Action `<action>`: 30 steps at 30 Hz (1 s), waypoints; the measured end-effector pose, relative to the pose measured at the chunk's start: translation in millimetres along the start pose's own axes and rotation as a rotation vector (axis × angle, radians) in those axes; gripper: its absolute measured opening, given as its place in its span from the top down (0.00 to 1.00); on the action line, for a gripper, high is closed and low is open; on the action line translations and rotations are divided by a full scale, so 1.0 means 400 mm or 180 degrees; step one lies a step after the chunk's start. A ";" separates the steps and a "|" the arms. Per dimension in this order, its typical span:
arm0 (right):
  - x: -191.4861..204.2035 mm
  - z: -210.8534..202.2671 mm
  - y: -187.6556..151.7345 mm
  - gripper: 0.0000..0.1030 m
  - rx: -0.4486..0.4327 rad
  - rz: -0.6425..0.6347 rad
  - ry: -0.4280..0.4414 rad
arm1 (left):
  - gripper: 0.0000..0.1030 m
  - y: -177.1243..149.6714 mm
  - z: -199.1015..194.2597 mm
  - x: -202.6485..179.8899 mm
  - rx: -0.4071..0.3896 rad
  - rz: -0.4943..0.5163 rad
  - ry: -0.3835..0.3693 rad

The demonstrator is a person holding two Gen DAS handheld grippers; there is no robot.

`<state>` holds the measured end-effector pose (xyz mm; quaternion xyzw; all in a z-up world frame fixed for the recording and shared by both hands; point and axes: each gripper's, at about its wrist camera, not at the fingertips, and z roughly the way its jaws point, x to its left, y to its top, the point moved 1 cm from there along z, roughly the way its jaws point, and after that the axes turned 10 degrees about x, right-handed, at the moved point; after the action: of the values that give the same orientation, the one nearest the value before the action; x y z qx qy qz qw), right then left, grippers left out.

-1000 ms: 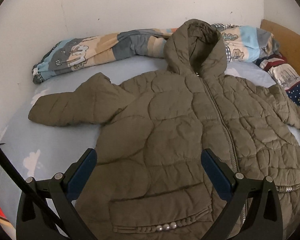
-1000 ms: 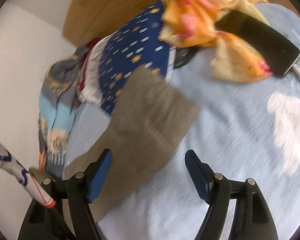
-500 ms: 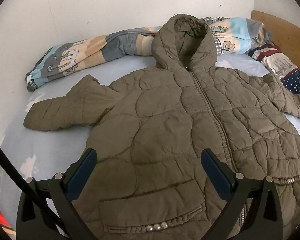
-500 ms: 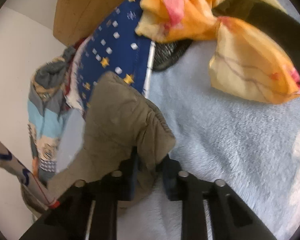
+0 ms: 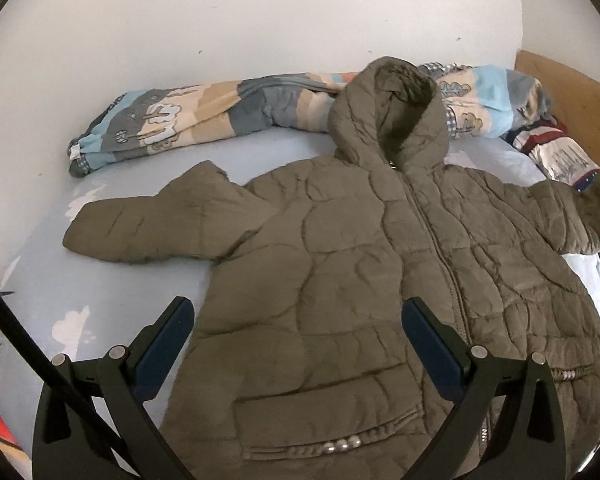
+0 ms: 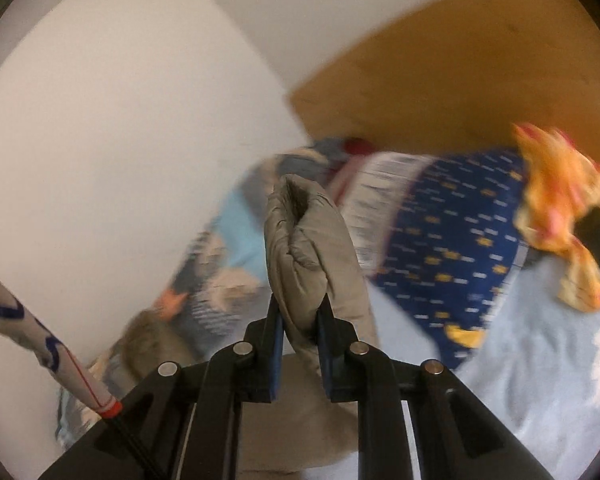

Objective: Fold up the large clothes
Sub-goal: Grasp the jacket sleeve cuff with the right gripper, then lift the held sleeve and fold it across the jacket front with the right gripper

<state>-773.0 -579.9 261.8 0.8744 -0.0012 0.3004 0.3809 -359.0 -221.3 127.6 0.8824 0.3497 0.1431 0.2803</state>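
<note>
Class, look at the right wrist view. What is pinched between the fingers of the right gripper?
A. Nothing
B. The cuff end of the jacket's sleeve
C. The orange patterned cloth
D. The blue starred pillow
B: the right gripper is shut on the olive sleeve cuff of the jacket, which bulges up between the two pads.
</note>
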 end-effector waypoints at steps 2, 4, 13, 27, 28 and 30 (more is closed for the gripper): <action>0.076 -0.005 -0.022 0.84 0.0025 -0.0120 0.0172 | 0.00 0.002 -0.005 0.021 -0.0003 -0.0067 -0.0007; 0.151 -0.001 -0.046 0.84 0.0058 -0.0221 0.0302 | 0.00 0.005 -0.010 0.043 -0.0008 -0.0146 -0.0009; 0.358 0.029 -0.156 0.84 0.0243 -0.0482 0.0762 | 0.00 0.009 -0.008 0.097 0.0031 -0.0280 0.0021; 0.546 0.094 -0.303 0.84 0.0672 -0.0785 0.1141 | 0.00 0.011 -0.009 0.068 0.0027 -0.0211 0.0057; 0.556 0.100 -0.314 0.84 0.0716 -0.0806 0.1162 | 0.00 0.011 -0.009 0.066 0.0029 -0.0204 0.0063; 0.578 0.112 -0.338 0.84 0.0795 -0.0849 0.1199 | 0.00 0.010 -0.007 0.066 0.0042 -0.0204 0.0064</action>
<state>-528.9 -461.4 269.9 0.8357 0.2223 0.4029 0.2997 -339.2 -204.2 133.6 0.8711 0.3815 0.1406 0.2754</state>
